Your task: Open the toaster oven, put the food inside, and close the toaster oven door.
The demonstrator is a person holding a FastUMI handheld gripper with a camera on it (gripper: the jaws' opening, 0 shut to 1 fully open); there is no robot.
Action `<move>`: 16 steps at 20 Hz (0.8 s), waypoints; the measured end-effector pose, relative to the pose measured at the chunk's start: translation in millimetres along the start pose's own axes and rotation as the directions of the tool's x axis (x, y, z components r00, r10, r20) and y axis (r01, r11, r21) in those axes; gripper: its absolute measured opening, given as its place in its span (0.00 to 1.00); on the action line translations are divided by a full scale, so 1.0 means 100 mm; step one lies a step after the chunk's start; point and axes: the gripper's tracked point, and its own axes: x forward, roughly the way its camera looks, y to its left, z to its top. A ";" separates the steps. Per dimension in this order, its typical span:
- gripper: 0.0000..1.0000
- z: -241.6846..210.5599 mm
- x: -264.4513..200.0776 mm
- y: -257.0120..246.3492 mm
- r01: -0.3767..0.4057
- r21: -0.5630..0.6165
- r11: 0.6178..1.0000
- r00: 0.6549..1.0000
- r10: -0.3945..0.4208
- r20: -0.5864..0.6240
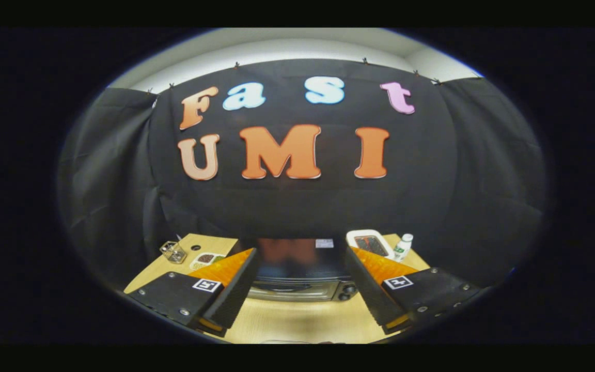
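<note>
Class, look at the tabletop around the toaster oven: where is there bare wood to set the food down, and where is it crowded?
Free: the wooden table in front of the toaster oven, between the open gripper fingers. Crowded: the left back corner, with a glass container and a small dish; the right back corner, with a white tray and a small bottle.

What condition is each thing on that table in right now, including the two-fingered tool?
Gripper: open, fingers apart, holding nothing.
Toaster oven: door shut, just beyond the fingers.
Small bottle: upright, capped.
White tray: lying flat, something dark in it.
Clear glass container: upright, lid state unclear.
</note>
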 end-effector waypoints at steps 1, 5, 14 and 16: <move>0.99 0.12 -0.10 -0.07 0.010 0.001 1.000 1.000 -0.010 0.020; 0.98 0.47 -0.50 -0.28 0.022 0.048 0.999 0.996 -0.026 0.089; 0.98 0.56 -1.05 -0.98 0.093 0.082 0.992 0.983 -0.105 0.151; 0.98 0.55 -1.11 -1.08 0.095 0.086 0.992 0.982 -0.107 0.154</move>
